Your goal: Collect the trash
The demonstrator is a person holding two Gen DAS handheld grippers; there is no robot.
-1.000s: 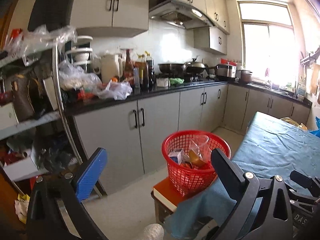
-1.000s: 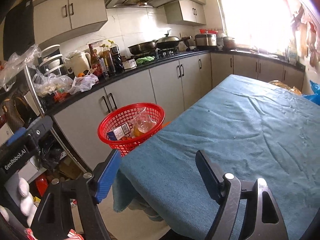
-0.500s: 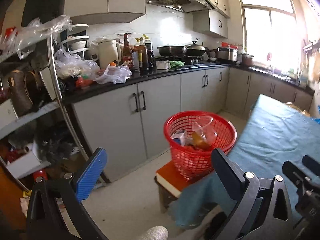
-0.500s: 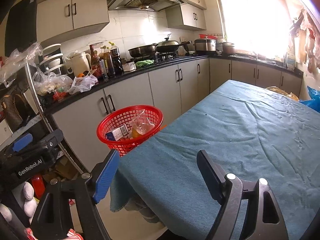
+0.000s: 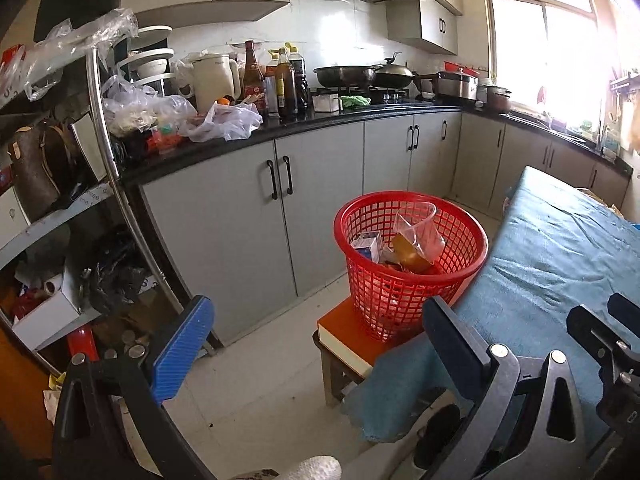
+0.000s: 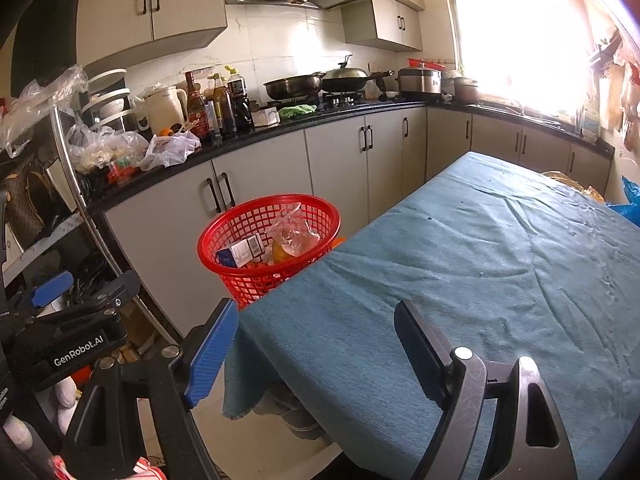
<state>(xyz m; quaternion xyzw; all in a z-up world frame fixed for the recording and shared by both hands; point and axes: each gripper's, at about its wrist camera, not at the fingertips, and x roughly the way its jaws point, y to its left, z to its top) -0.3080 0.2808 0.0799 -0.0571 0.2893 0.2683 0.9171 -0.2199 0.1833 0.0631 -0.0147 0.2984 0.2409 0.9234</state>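
A red mesh basket (image 5: 412, 276) stands on a low orange-topped stool (image 5: 344, 332) at the table's near-left corner. It holds a clear plastic cup (image 5: 420, 232), a small carton (image 5: 366, 246) and other trash. It also shows in the right wrist view (image 6: 268, 248). My left gripper (image 5: 316, 340) is open and empty, held back from the basket above the floor. My right gripper (image 6: 316, 344) is open and empty above the near corner of the blue-clothed table (image 6: 480, 264).
Grey cabinets (image 5: 320, 184) under a black counter with bottles, a kettle and plastic bags (image 5: 224, 120) run behind the basket. A metal shelf rack (image 5: 100, 128) with clutter stands at left. The left gripper's body (image 6: 72, 336) shows at the right view's left edge.
Both grippers have drawn back and lowered a little from the basket; it now sits farther off and the stool shows in full. Both stay open.
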